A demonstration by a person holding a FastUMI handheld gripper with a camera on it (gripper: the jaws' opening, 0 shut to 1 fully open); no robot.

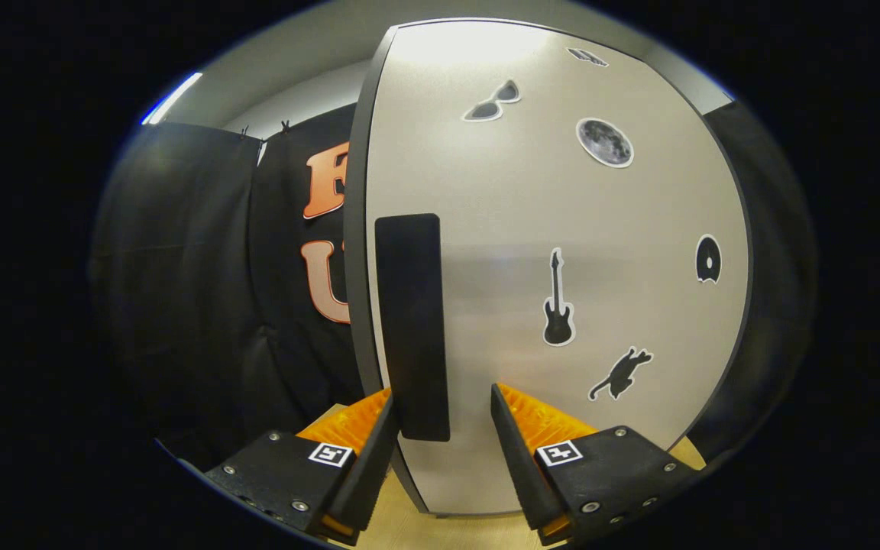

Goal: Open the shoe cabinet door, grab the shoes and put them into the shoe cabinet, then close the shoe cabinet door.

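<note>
The shoe cabinet door (562,229) stands close in front of me, a pale grey panel with a dark edge on its left side. A tall black handle (408,305) runs down the door near that edge. My gripper (442,393) is open, with the lower end of the handle between its fingers. The left finger (379,447) lies against the handle's left side by the door's edge. The right finger (509,443) stands apart from the handle with a gap between them. Whether the door is ajar I cannot tell.
Several black stickers dot the door, among them a guitar (558,302), a moon (605,142) and a cat (621,374). Black cloth (195,290) hangs to the left of the cabinet. A pale wooden floor (409,527) shows below the fingers.
</note>
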